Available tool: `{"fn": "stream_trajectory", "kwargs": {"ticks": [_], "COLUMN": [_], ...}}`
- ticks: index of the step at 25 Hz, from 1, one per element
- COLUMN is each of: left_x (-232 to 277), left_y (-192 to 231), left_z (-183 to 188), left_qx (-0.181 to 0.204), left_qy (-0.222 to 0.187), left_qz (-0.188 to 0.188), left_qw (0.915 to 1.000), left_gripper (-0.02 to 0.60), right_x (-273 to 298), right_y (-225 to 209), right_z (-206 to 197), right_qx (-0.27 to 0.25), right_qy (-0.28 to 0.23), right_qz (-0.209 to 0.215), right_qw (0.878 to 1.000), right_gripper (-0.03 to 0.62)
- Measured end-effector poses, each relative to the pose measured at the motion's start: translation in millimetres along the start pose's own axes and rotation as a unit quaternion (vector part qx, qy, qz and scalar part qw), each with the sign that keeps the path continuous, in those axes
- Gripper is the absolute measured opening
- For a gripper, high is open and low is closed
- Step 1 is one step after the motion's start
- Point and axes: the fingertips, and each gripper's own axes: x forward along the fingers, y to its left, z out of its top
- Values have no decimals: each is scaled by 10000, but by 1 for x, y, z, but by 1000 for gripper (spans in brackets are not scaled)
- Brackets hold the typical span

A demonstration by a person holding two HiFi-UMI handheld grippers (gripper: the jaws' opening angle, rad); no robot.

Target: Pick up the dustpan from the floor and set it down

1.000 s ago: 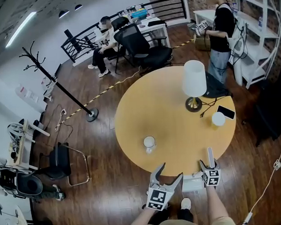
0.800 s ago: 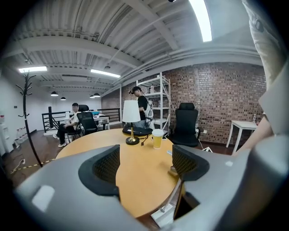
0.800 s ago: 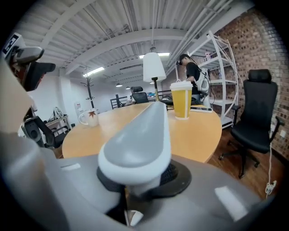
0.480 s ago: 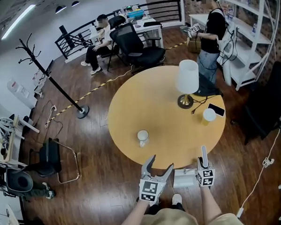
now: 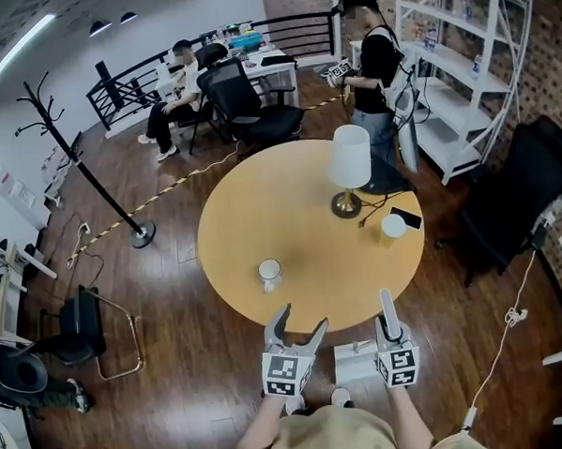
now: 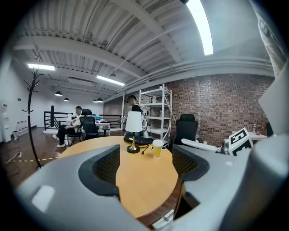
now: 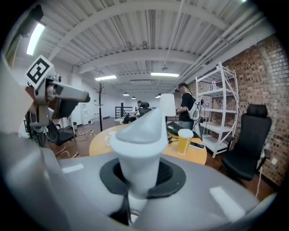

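Note:
The white dustpan (image 5: 356,361) hangs low in front of me, just short of the round table's near edge. Its long white handle (image 5: 388,314) points up and away. My right gripper (image 5: 394,346) is shut on that handle; in the right gripper view the handle (image 7: 141,135) fills the gap between the jaws and hides the pan. To its left, my left gripper (image 5: 297,331) is open with nothing in it. Through its spread jaws in the left gripper view (image 6: 146,168) I see only the tabletop. The right gripper's marker cube (image 6: 239,140) shows at that view's right.
The round wooden table (image 5: 290,209) carries a lamp (image 5: 349,159), a white mug (image 5: 269,273), a yellow cup (image 5: 391,228) and a phone (image 5: 406,218). A black chair (image 5: 506,207) stands at the right, a coat stand (image 5: 81,168) at the left. One person (image 5: 371,59) stands beyond the table.
My right gripper has risen with the dustpan's handle in its jaws, lifting the pan. The left gripper has lifted a little, still open. The head view has shifted.

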Motion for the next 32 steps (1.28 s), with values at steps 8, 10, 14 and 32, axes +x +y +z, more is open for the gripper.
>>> {"fn": "stream_trajectory", "kwargs": {"ticks": [8,10,14,32], "left_x": [-40,-52,-73,-129], "left_y": [24,30,39,52], "left_z": [64,85,122,173], "left_qx": [-20,19,92,201], "left_qy": [-669,-850,-1098,-1363], "left_qz": [429,522,806,1257], "left_qw": [9968,9950,9906,9825], "left_gripper": [357,356,336,327], "right_x": [-47,-54,-67,-100], "right_y": [12,12,16,68], "right_z": [120,142,182,291], "right_qx": [70,183,379,273], "right_qy": [-642,-710,-899,-1916], "right_qz": [-252,-301,-289,149], "right_qw": [9976,9969,9948,9810], "right_gripper": [23,25,26,25]}}
